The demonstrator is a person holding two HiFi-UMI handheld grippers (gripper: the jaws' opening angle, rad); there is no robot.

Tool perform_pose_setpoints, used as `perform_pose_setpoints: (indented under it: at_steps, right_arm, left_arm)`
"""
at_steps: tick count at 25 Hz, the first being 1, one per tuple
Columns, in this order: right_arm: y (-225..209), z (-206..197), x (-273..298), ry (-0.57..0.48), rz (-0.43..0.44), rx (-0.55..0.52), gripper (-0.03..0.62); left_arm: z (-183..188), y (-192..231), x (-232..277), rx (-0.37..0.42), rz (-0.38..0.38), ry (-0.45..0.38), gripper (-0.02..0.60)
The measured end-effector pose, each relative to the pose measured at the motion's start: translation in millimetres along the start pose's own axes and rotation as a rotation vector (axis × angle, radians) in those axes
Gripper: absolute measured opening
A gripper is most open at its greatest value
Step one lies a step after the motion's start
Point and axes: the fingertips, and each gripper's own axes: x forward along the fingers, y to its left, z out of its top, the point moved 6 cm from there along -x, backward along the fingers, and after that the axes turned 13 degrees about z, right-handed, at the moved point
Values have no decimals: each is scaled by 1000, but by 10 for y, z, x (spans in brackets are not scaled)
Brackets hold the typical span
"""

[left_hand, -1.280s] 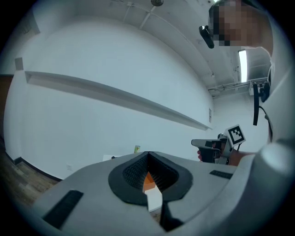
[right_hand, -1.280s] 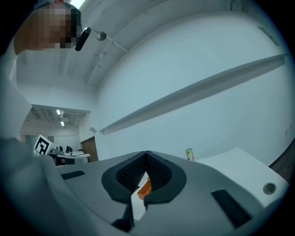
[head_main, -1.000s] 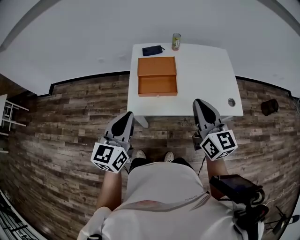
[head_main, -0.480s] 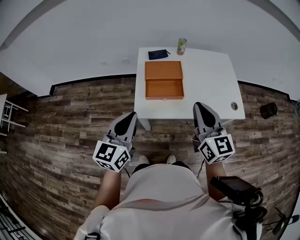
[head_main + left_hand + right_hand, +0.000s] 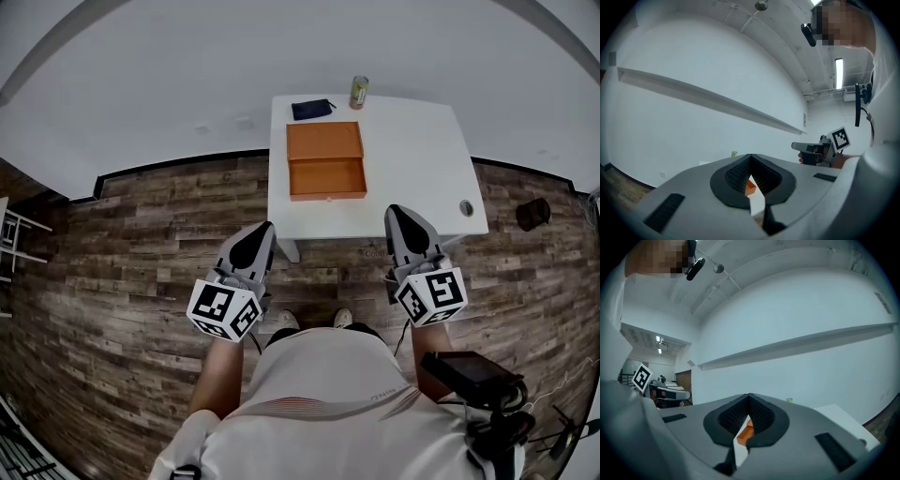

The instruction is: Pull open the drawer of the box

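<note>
The orange box sits on the white table, with its drawer pulled out toward me and empty inside. Both grippers hang well short of the table, close to my body. My left gripper is shut with nothing in it, its tips touching. My right gripper is also shut and empty. Each gripper view catches a sliver of the orange box through the gap behind the closed tips of the left gripper and right gripper.
A can and a dark pouch lie at the table's far edge beside the wall. A round cable hole is at the table's near right corner. A dark object sits on the wood floor to the right.
The head view has shifted a little, so the table and box sit slightly further right in the frame. Both grippers stay shut and almost where they were.
</note>
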Motion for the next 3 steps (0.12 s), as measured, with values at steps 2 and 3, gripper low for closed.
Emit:
perform_pose_setpoints:
  at_steps: [2, 3]
  right_arm:
    - [-2, -3, 7, 3, 1, -2, 5]
    - [-5, -6, 12, 4, 1, -2, 5]
  left_arm:
    - [-1, -7, 13, 7, 0, 0, 11]
    - [-2, -12, 22, 10, -1, 0, 11]
